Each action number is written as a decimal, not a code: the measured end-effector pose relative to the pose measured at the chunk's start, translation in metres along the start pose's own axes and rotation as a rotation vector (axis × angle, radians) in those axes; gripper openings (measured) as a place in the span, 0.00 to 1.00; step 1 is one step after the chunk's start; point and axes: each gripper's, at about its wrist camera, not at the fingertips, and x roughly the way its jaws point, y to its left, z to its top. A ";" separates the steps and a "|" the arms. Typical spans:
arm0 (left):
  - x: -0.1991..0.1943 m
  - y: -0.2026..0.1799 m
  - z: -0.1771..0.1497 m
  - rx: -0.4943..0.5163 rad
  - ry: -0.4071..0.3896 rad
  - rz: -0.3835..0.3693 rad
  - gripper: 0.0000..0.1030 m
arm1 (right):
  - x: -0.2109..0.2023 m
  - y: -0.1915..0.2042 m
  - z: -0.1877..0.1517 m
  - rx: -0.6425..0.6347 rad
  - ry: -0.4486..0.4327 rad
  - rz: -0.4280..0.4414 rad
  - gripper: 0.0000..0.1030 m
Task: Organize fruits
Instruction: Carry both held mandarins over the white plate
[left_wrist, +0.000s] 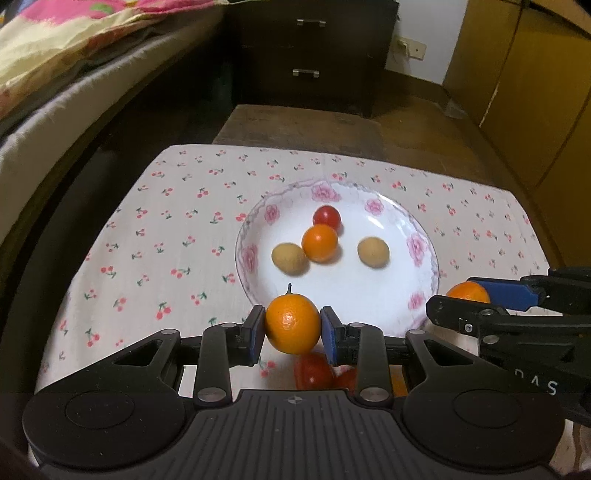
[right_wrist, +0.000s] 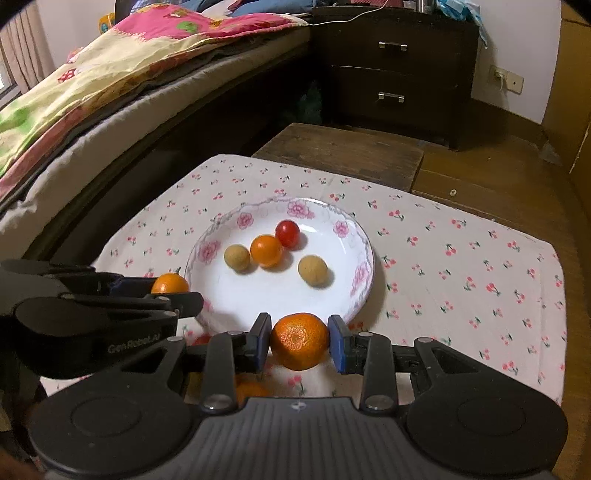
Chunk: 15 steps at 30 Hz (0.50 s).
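Note:
A white flowered plate (left_wrist: 421, 258) (right_wrist: 364, 258) sits on a cherry-print cloth. It holds a red tomato (left_wrist: 326, 217) (right_wrist: 287, 232), a small orange (left_wrist: 320, 243) (right_wrist: 266, 250) and two tan round fruits (left_wrist: 290, 258) (left_wrist: 373, 251) (right_wrist: 237, 258) (right_wrist: 313, 270). My left gripper (left_wrist: 293, 330) is shut on a stemmed orange (left_wrist: 293, 322) (right_wrist: 170, 284) above the plate's near rim. My right gripper (right_wrist: 300, 341) is shut on another orange (right_wrist: 300, 340) (left_wrist: 467, 292) by the near rim. Red fruits (left_wrist: 314, 371) and an orange fruit (right_wrist: 251, 391) lie on the cloth below the grippers.
The cherry-print cloth (left_wrist: 155, 229) (right_wrist: 461, 266) covers a low table beside a bed (left_wrist: 48, 122) (right_wrist: 92, 122). A bare wooden board (left_wrist: 299, 129) (right_wrist: 343, 151) lies beyond the cloth. A dark drawer unit (left_wrist: 310, 51) (right_wrist: 395, 74) stands behind.

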 end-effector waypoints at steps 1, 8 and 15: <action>0.002 0.001 0.002 -0.005 0.000 -0.002 0.39 | 0.002 -0.001 0.002 0.002 0.000 0.002 0.33; 0.017 -0.002 0.010 0.000 0.025 -0.012 0.39 | 0.023 -0.005 0.009 0.008 0.025 0.001 0.33; 0.025 -0.004 0.014 0.003 0.030 -0.004 0.39 | 0.033 -0.005 0.014 -0.002 0.028 0.006 0.33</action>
